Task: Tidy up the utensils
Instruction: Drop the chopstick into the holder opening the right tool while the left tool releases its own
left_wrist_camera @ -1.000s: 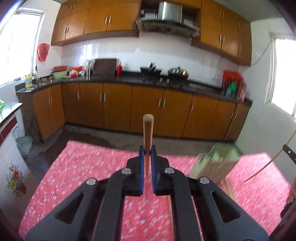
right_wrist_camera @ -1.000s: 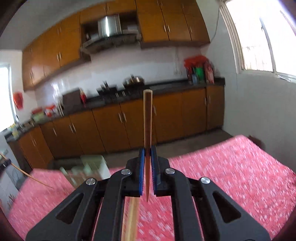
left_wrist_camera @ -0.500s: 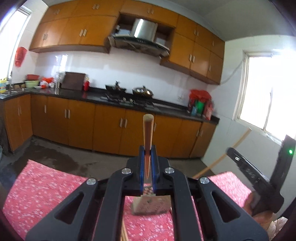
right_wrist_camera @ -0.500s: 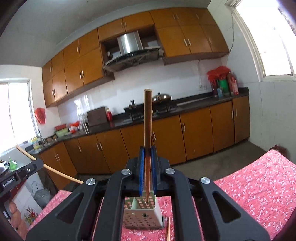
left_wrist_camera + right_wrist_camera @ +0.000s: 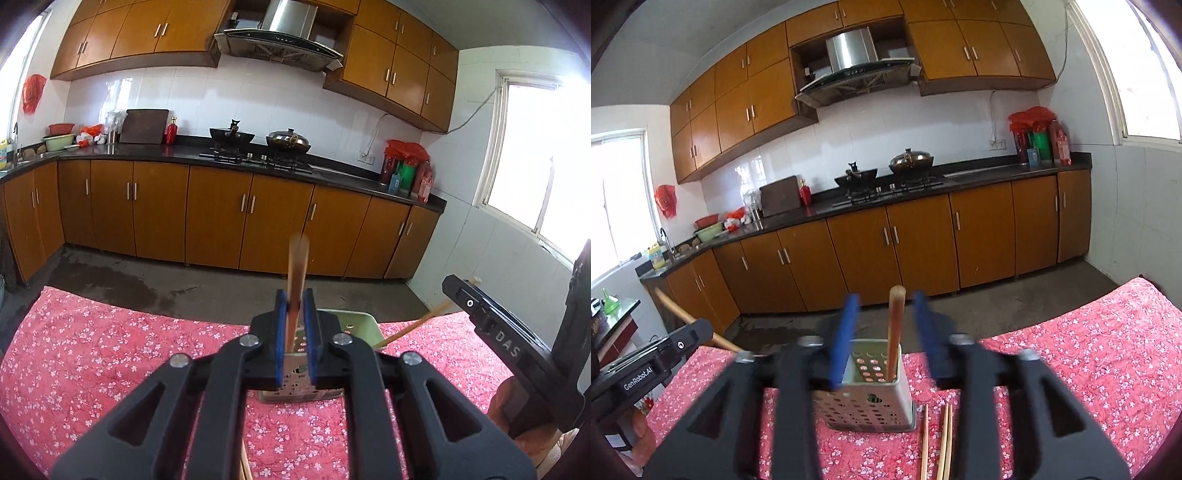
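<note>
A perforated metal utensil holder (image 5: 866,391) stands on the pink floral tablecloth (image 5: 1071,354). My right gripper (image 5: 886,328) is open above it; a wooden chopstick (image 5: 894,332) stands in the holder between the spread fingers, touching neither. My left gripper (image 5: 295,325) is just above the holder (image 5: 343,325), its jaws a little apart around a blurred wooden chopstick (image 5: 297,273). The right gripper's body (image 5: 509,343) shows at the right of the left wrist view, the left gripper's body (image 5: 646,369) at the left of the right wrist view.
Several loose chopsticks (image 5: 942,439) lie on the cloth just right of the holder. Beyond the table edge are bare floor and brown kitchen cabinets (image 5: 221,214) with a stove and pots. A window (image 5: 543,155) is at the right.
Both grippers came down over the holder. My right gripper opened and let its chopstick go into the holder. My left gripper's jaws have loosened and its chopstick is blurred with motion.
</note>
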{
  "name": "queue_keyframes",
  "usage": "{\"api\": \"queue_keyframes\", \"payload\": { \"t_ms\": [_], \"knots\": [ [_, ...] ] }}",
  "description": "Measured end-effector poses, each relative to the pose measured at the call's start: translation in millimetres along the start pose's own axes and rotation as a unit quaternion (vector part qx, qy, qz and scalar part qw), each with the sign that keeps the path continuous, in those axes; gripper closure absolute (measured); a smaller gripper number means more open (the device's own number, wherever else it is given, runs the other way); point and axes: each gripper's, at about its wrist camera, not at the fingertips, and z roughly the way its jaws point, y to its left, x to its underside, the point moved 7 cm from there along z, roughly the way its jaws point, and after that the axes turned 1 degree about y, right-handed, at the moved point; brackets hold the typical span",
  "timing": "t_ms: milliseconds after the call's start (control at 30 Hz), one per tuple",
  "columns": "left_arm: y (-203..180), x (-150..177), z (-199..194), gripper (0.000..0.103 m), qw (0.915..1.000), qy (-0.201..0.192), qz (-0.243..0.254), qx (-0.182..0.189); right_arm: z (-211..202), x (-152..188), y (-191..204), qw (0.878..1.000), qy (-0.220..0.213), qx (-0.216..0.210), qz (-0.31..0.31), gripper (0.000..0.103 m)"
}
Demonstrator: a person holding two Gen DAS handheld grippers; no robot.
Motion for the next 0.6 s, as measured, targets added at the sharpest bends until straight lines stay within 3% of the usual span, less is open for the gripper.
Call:
{"api": "queue_keyframes", "payload": {
  "t_ms": [200,333,467,533,600],
  "knots": [
    [15,-5,-29,0.072,0.9994,-0.029,-0.015,0.006,-23,-14,-5,1.0,-0.026,0.0,0.005,0.063],
    [35,-9,-61,0.067,0.9978,-0.058,-0.031,-0.004,-42,-12,-36,0.999,-0.028,0.029,0.029,0.062],
    [73,9,-78,0.065,0.9964,-0.049,-0.04,-0.056,-27,35,-80,0.994,0.062,0.076,0.045,0.062],
    [94,34,-69,0.065,0.9952,-0.011,-0.034,-0.09,-11,75,-93,0.987,0.13,0.086,0.043,0.066],
    [110,59,-56,0.066,0.9929,0.033,-0.036,-0.109,2,112,-100,0.977,0.19,0.077,0.051,0.077]
  ]
}}
